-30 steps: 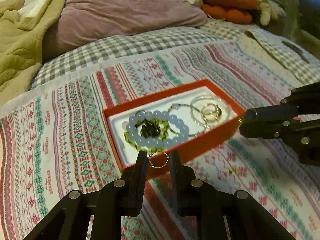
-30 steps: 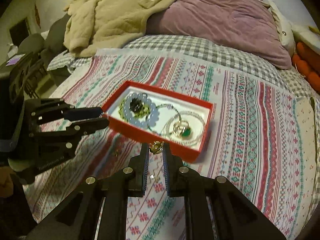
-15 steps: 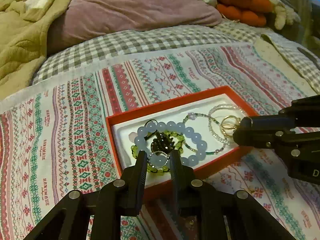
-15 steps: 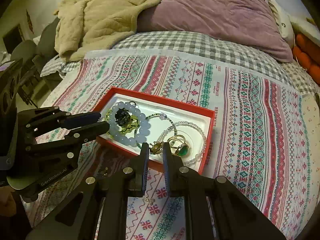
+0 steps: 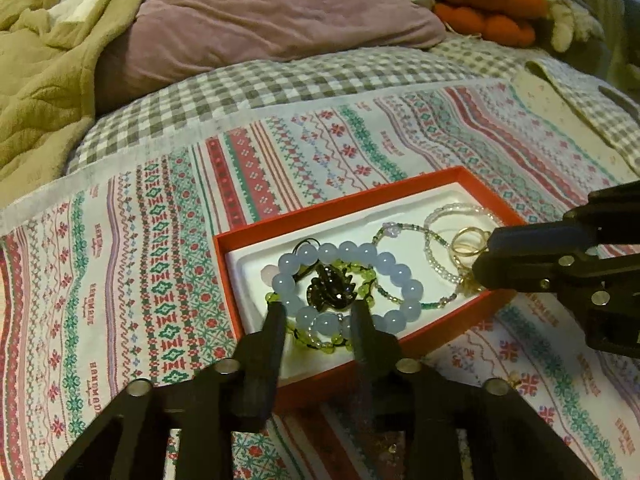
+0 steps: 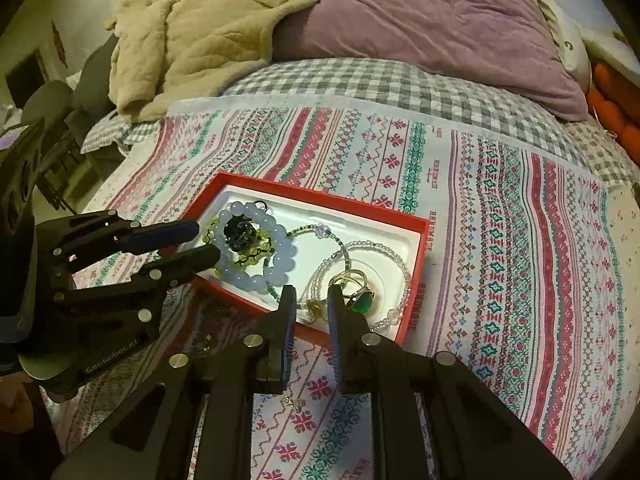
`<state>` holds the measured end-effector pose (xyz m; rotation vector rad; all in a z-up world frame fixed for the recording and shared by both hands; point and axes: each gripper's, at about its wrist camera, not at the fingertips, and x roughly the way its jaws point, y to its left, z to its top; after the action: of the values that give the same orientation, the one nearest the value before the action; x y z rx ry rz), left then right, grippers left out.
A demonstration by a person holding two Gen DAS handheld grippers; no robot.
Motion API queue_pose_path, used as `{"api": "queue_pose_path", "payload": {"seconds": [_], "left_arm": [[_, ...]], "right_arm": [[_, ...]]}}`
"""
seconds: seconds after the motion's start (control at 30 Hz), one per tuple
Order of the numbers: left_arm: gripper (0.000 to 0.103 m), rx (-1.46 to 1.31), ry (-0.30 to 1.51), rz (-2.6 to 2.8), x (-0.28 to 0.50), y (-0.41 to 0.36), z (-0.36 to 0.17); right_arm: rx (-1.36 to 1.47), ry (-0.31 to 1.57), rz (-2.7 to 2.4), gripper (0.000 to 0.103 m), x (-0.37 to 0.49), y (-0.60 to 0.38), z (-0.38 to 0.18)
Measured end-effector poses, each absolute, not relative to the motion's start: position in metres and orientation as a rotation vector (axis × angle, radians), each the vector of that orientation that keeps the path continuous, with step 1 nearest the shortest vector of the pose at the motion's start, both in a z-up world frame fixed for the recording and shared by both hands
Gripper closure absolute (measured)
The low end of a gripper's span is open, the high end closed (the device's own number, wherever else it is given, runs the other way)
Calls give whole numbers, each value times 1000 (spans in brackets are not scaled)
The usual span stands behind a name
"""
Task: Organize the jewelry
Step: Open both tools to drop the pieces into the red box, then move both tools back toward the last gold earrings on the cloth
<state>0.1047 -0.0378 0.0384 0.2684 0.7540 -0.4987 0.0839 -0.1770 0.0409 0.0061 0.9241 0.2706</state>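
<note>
Shallow red cardboard box with white liner (image 5: 256, 236) lies on the patterned red-and-green bedspread (image 6: 520, 240) of the bed. Inside it: pale blue bead bracelet (image 5: 400, 276) at the left end, small gold piece (image 6: 314, 307) at the near right corner. Left tool (image 5: 318, 312) released, fingers spread over the blue bracelet, nothing held. Right tool (image 6: 312, 294) released, fingers straddling the gold piece beside a green-stone ring (image 6: 362, 303).

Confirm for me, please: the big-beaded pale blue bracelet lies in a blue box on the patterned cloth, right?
Not quite: the box is red, not blue, as the right wrist view shows. The pale blue bracelet does lie inside it, and the box sits on the patterned cloth.
</note>
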Motion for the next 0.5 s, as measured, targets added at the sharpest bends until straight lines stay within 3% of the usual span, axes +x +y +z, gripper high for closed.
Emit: {"api": "queue_pose_path", "payload": {"seconds": [0.13, 0.33, 0.5], "left_arm": [[62, 271, 743, -498, 100, -37, 44], [48, 248, 736, -486, 88, -31, 53], [24, 244, 730, -482, 74, -25, 60]], "right_arm": [[3, 899, 268, 60, 79, -177, 49], [5, 876, 274, 55, 67, -182, 61], [24, 865, 252, 43, 55, -191, 69]]}}
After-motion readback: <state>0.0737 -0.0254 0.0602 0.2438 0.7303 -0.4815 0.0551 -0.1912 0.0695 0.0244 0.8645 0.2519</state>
